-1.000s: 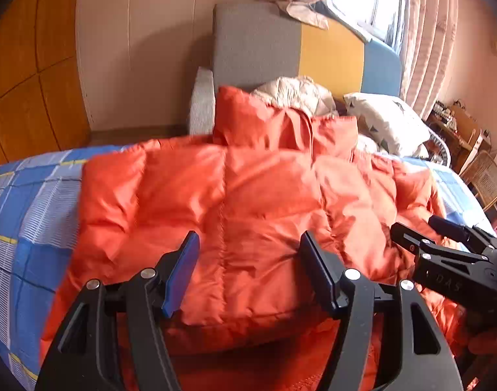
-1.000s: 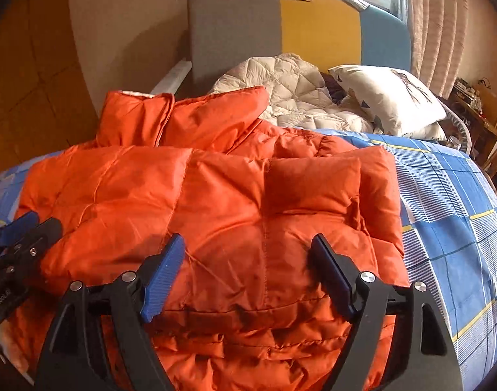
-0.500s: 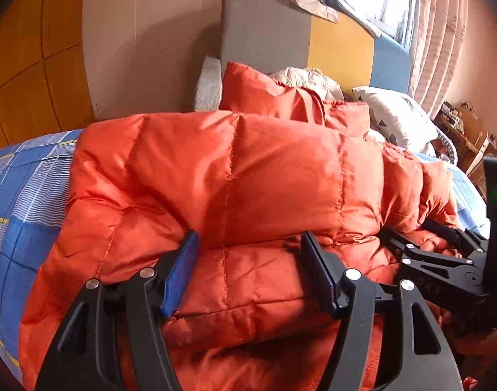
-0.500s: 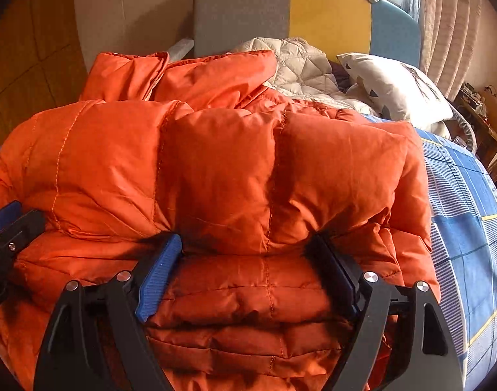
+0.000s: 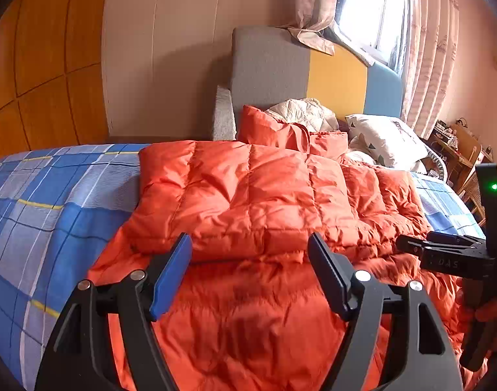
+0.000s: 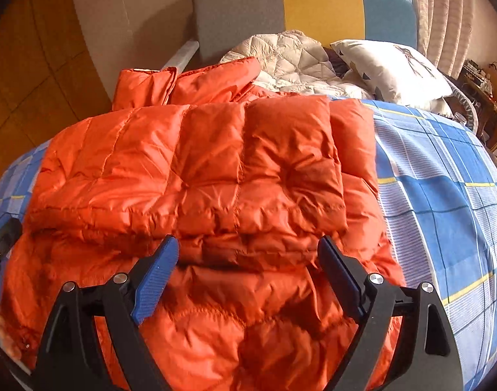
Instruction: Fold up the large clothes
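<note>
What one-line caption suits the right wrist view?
Open right gripper poised over an orange puffer jacket, its lower part folded up, on a blue plaid bedsheet.

Jacket [image 5: 248, 202]: lower half now folded over the upper, folded edge lying just beyond the jaws.
Left gripper [image 5: 250, 268]: jaws released, spread, withdrawn.
Right gripper [image 6: 248, 267]: likewise.

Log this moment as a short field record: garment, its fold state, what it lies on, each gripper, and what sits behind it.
garment: orange down jacket
fold state: one end folded over onto the rest, its edge just ahead of both grippers
surface: blue plaid bedsheet
left gripper: open, holds nothing, over the jacket
right gripper: open, holds nothing, over the jacket
behind: white quilted blanket, patterned pillow, grey-yellow-blue headboard
</note>
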